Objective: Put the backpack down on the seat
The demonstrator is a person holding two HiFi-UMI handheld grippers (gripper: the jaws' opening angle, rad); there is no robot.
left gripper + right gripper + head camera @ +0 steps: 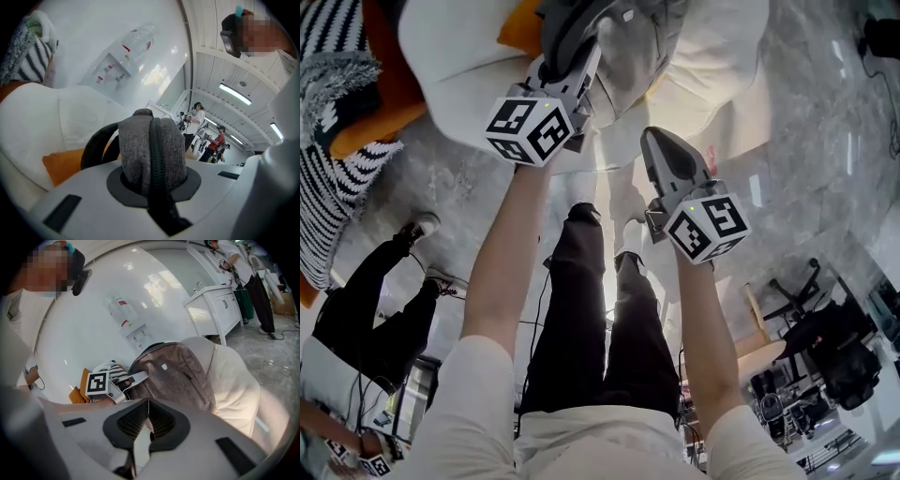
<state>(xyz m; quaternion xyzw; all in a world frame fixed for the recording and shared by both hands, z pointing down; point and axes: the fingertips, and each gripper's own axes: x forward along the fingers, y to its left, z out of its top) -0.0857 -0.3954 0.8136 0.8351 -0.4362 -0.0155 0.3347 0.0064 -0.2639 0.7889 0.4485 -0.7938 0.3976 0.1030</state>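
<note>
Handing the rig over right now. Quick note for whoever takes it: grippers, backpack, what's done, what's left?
Left gripper: shut on the top of the backpack, with grey fabric and zipper pinched between the jaws.
Right gripper: shut, empty, short of the backpack.
Backpack: at the white seat, in front of its backrest, with an orange cushion beside it. Can't tell if its weight rests on the seat.
Done: backpack is at the seat.
Left: settle it, open the left jaws, back away.
</note>
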